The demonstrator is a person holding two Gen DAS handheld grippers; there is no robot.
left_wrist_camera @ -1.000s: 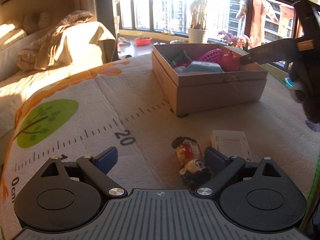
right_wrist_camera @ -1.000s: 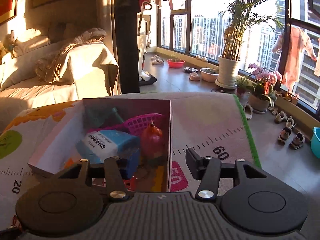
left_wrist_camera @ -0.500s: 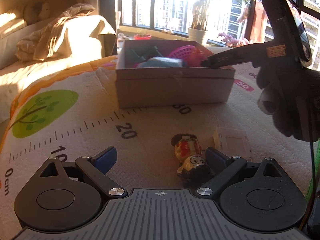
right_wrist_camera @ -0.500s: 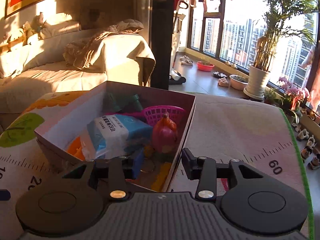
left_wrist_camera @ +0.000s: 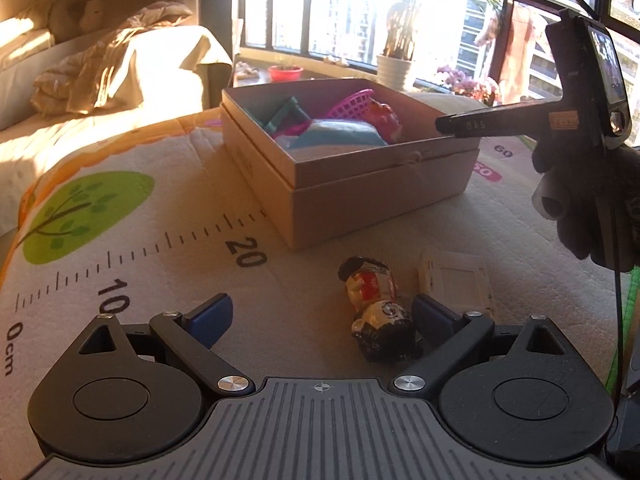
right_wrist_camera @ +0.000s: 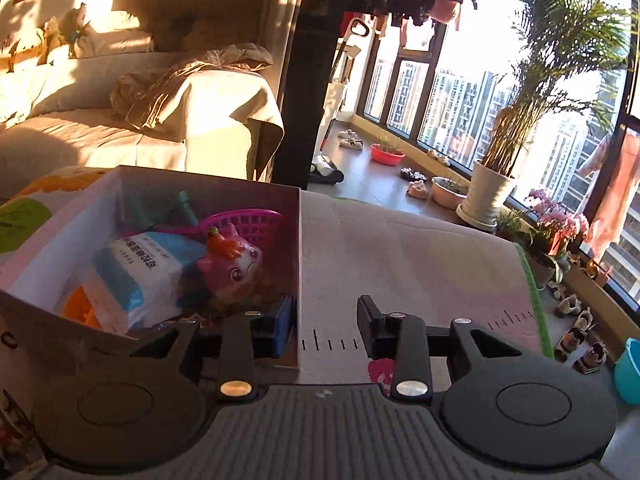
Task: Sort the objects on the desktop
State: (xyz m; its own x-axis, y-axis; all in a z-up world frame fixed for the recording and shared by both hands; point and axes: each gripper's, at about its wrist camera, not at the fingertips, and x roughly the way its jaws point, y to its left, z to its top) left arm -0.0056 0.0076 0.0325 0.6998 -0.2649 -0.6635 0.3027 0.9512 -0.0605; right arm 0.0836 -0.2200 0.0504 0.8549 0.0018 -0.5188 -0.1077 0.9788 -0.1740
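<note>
The left gripper is hovering with jaws wide apart; one figurine is lying between them, unpressed, with one white card just beside. The right gripper is closing its jaws astride the wall of the one cardboard box, not yet pinching. Inside are lying one pink toy, one tissue pack and one pink basket.

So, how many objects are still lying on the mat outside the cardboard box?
2: a small figurine lying between the left tongs, and a white flat card-like item just right of it. More may be hidden behind the box.
</note>
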